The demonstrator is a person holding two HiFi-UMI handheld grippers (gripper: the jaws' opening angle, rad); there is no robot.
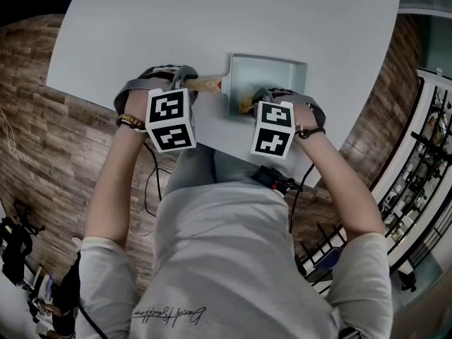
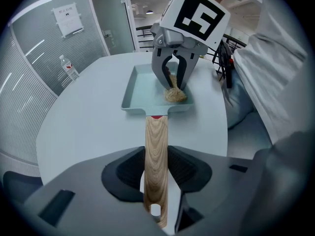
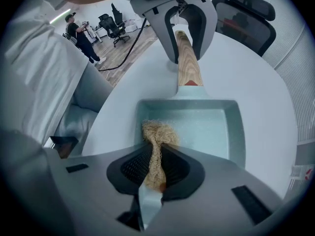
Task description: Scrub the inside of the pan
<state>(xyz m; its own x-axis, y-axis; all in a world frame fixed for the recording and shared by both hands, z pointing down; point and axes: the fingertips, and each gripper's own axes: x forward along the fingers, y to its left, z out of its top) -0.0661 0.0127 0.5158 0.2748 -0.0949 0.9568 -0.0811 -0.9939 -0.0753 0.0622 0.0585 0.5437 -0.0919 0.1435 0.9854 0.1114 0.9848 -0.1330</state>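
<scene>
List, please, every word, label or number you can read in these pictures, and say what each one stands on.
Nothing is clear enough to quote.
The script print on the person's shirt hem: cursive, upside down, too blurred to read.
The paper notice on the glass wall: lines of print, too small to read.
The bottle label: too small to read.
The marker cubes: black-and-white square patterns only, no letters.
</scene>
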